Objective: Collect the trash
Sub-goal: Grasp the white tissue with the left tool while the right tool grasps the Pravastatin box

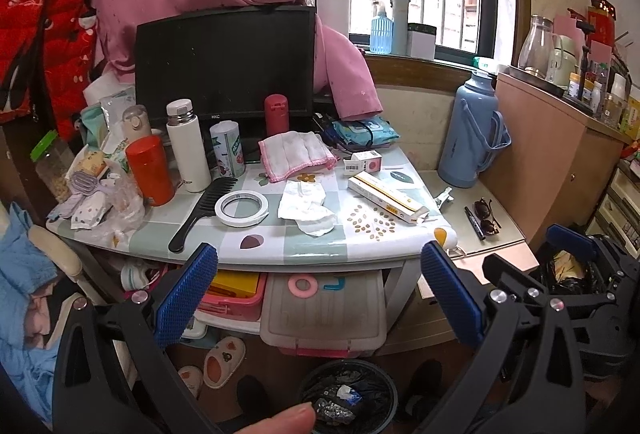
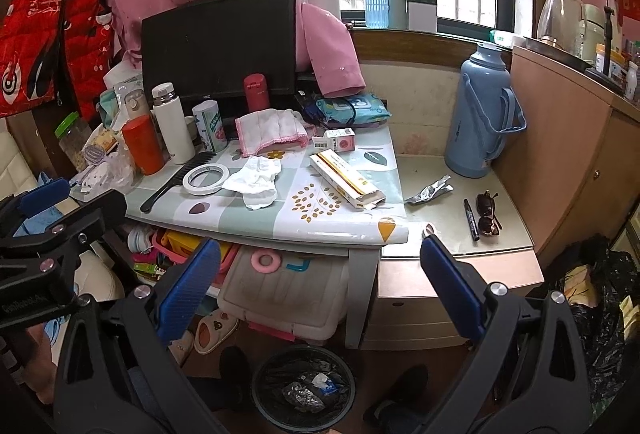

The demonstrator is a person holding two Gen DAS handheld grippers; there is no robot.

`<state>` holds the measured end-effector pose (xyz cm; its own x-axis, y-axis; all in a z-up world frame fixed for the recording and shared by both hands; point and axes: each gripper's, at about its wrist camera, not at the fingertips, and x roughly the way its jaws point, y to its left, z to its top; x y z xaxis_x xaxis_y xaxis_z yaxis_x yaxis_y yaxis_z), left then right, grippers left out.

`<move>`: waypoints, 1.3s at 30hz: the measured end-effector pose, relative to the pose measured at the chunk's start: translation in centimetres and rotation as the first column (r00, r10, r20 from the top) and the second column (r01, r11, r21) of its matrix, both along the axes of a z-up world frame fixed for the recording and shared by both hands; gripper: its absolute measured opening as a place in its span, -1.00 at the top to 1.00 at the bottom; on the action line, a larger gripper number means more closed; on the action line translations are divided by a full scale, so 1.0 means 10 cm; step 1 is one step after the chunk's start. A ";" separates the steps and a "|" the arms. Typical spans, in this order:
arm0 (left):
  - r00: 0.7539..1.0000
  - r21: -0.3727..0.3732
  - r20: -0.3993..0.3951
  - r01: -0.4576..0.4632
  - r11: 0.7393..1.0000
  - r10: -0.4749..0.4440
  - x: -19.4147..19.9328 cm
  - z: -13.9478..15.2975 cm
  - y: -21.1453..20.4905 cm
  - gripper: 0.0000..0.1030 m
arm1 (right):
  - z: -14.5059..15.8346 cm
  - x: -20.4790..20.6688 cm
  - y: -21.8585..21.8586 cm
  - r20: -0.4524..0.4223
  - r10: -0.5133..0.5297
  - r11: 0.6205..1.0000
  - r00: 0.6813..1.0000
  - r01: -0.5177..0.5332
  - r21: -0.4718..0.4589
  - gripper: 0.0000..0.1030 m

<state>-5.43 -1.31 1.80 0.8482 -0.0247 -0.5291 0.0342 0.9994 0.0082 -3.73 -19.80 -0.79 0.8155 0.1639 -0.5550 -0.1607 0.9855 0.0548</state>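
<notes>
A crumpled white tissue (image 1: 307,207) (image 2: 256,181) lies in the middle of the small table (image 1: 304,250) (image 2: 256,222). An opened yellow-and-white carton (image 1: 386,197) (image 2: 346,184) lies to its right. A silver foil wrapper (image 2: 429,191) lies on the lower side table. A black-lined trash bin (image 1: 349,396) (image 2: 305,386) with some scraps stands on the floor below. My left gripper (image 1: 320,298) is open and empty, in front of the table edge. My right gripper (image 2: 320,294) is open and empty, also short of the table.
The table also bears a tape roll (image 1: 241,208), black comb (image 1: 202,212), flasks, an orange can (image 1: 150,170), pink-edged cloth (image 1: 296,154) and a monitor (image 1: 224,62). A blue thermos (image 2: 482,114), marker and sunglasses (image 2: 488,213) are on the side table. Bins sit under the table.
</notes>
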 end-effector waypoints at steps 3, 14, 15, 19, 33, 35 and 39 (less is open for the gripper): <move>1.000 0.002 0.001 0.001 1.000 -0.001 -0.03 0.02 0.00 -0.91 | 0.00 -0.02 -0.02 0.000 -0.004 1.000 1.000 0.004 0.001 -0.91; 1.000 -0.020 -0.025 -0.015 1.000 0.015 0.04 -0.08 0.11 -0.92 | -0.05 0.03 -0.05 -0.005 0.006 1.000 1.000 -0.006 -0.010 -0.91; 0.999 -0.023 -0.034 -0.019 1.000 0.018 0.07 -0.11 0.13 -0.92 | -0.07 0.07 -0.04 -0.009 0.009 1.000 1.000 -0.010 -0.014 -0.91; 0.997 -0.031 -0.078 -0.030 0.999 0.027 0.30 -0.31 0.22 -0.92 | -0.18 0.31 -0.04 -0.032 0.024 0.999 0.999 -0.025 -0.022 -0.91; 0.981 -0.058 -0.195 -0.031 0.998 0.020 1.44 -0.94 0.37 -0.92 | -0.67 1.52 -0.11 -0.120 0.072 0.997 0.990 -0.075 -0.026 -0.91; 0.978 -0.061 -0.206 -0.030 0.998 0.017 1.61 -1.01 0.36 -0.92 | -0.70 1.71 -0.13 -0.125 0.080 0.996 0.989 -0.084 -0.029 -0.91; 0.973 -0.084 -0.230 -0.027 0.996 0.007 1.95 -1.15 0.32 -0.92 | -0.76 2.00 -0.15 -0.130 0.117 0.992 0.985 -0.121 -0.026 -0.91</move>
<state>14.05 1.86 -9.69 0.7050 -0.0655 -0.7062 0.0085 0.9964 -0.0839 16.22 -21.33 -8.38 0.7131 0.2348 -0.6605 -0.2708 0.9614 0.0494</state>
